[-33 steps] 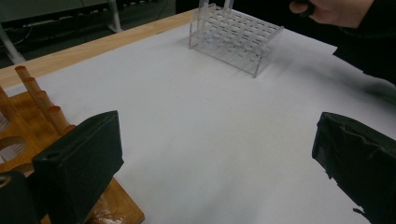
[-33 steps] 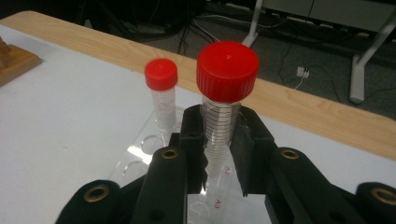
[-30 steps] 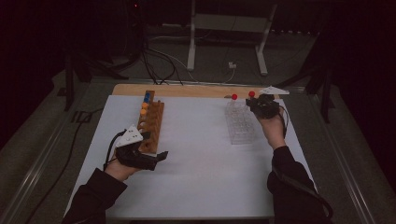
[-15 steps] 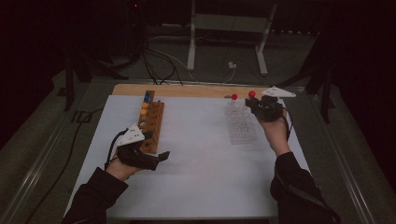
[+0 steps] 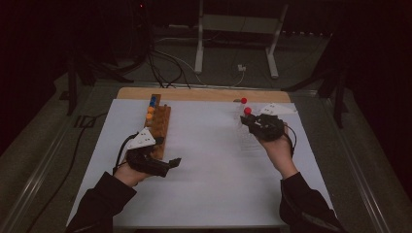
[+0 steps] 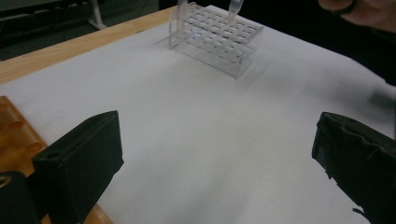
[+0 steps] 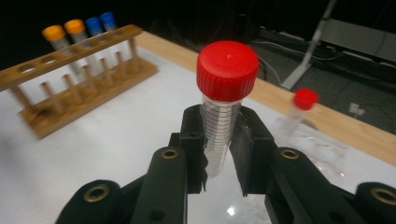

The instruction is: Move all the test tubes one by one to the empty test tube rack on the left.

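My right gripper [image 7: 219, 140] is shut on a clear graduated tube [image 7: 223, 126] with a red cap [image 7: 227, 63], held upright. In the high view this gripper [image 5: 262, 125] hangs over the clear plastic rack [image 5: 244, 138] at the right, the held tube's cap [image 5: 247, 110] at its front. A second red-capped tube [image 5: 243, 100] stands in the rack's far end. My left gripper [image 5: 165, 165] lies low by the near end of the wooden rack [image 5: 160, 127], its jaws wide apart around nothing [image 6: 219, 158].
The wooden rack [image 7: 79, 79] holds orange-capped tubes [image 7: 65, 29] and blue-capped tubes [image 7: 100, 21] at its far end. A white sheet [image 5: 209, 184] covers the table, with a wooden strip [image 5: 204, 94] along its far edge. Cables and a stand's legs lie beyond.
My right gripper has carried the red-capped tube leftward and nearer, from the far right of the clear rack to over the rack. The left hand has stayed put.
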